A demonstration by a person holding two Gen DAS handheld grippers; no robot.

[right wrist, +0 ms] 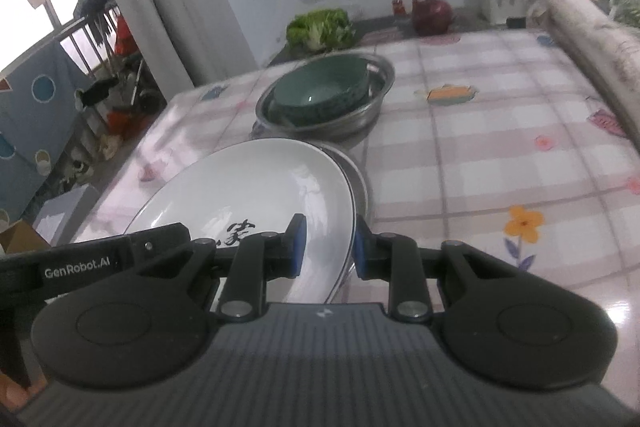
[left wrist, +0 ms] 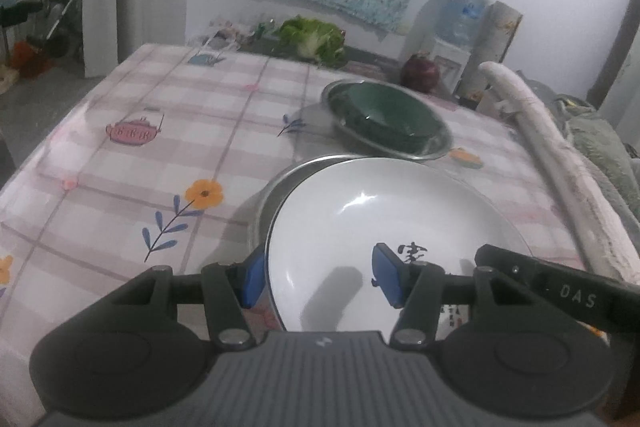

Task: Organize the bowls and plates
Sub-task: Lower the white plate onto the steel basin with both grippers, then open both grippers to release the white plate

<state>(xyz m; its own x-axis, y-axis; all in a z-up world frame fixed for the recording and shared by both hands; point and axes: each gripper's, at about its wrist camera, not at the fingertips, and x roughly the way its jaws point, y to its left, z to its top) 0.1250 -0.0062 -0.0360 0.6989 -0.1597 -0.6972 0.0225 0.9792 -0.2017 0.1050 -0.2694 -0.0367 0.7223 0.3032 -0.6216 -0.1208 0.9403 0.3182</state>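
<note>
Two tongs pinch opposite rims of the white plate (left wrist: 384, 227): left tongs (left wrist: 320, 277), right tongs (right wrist: 330, 247). It hangs over a steel dish (left wrist: 268, 203) mid-table (left wrist: 120, 163); uneven lifting could tilt it loose.

The table (left wrist: 168, 131) wore a pink checked cloth printed with flowers and teapots. A steel basin (right wrist: 360, 111) stood on it toward the far edge, with a second steel dish (left wrist: 272, 195) nearer. A leafy cabbage (left wrist: 314, 37) and a dark red teapot (right wrist: 432, 11) sat along the far edge.

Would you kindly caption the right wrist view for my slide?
Right gripper clamps the white plate's rim; beyond, a green bowl sits in a steel basin.
</note>
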